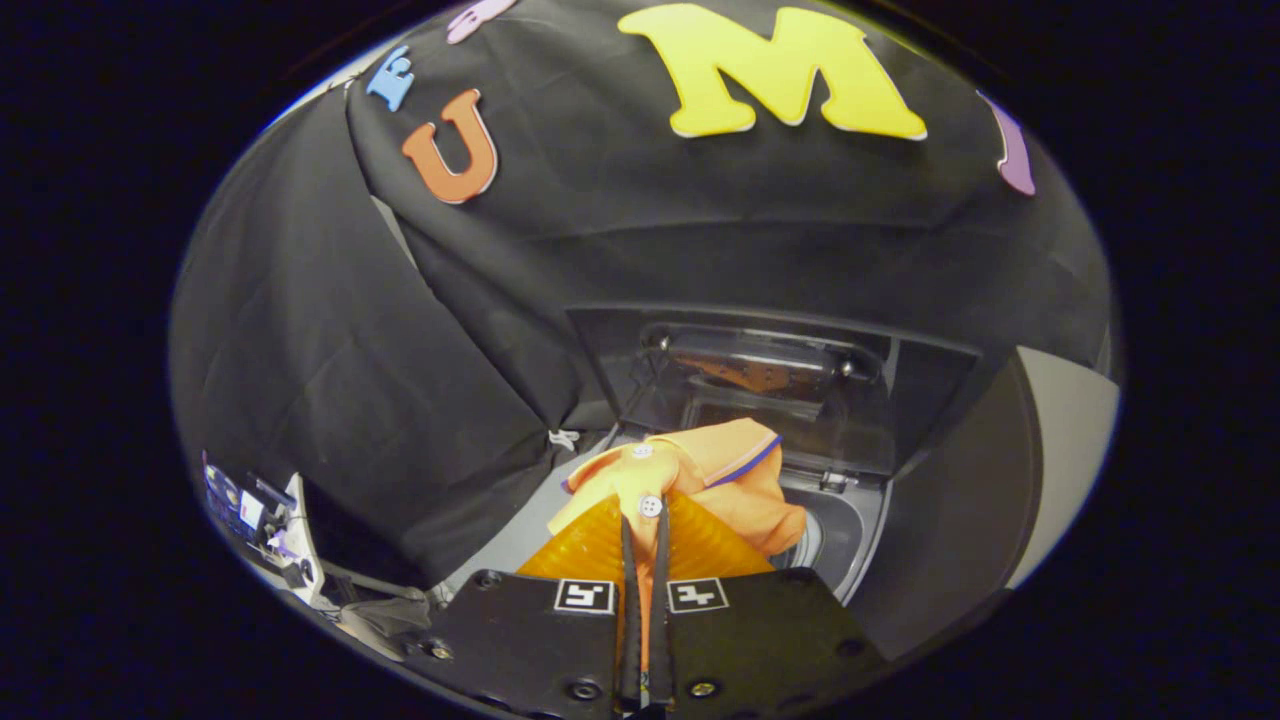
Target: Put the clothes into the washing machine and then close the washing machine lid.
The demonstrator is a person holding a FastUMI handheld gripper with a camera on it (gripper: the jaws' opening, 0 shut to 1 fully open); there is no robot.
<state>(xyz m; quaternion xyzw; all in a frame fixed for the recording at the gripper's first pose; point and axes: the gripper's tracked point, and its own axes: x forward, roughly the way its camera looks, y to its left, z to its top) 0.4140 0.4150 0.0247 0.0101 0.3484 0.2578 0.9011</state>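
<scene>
So the thing being moved is one orange shirt (700, 480), looks like a polo type with a collar that has a dark trim stripe and a couple of pale buttons on the placket. It's bunched up right at the tips of the fingers (645, 520), hanging over the rim of the washing machine (860, 520), part of it drooping toward the drum opening just beyond the fingers. Not in the drum yet as far as I can tell.

The fingers are pressed nearly together with just a thin slit between them, and the cloth is pinched in there near the button area, so I'd say they've got a proper hold of the shirt.

Handling-wise: it's going to be light and totally floppy, no stiffness at all. It'll drape and swing wherever it's carried, and loose bits could snag on the rim or stay hanging outside when it's let go. Knit fabric isn't slippery, so a pinch on a thick fold like the placket or collar should hold fine. Nothing fragile except maybe the buttons.

Count: one shirt that I can see, two buttons showing, one washing machine, one lid (770, 380). The lid is standing open behind the shirt, dark and see-through-ish, tilted back toward the booth wall. Off to the side below the black cloth there's some small clutter (260, 520) I can't make out.
</scene>
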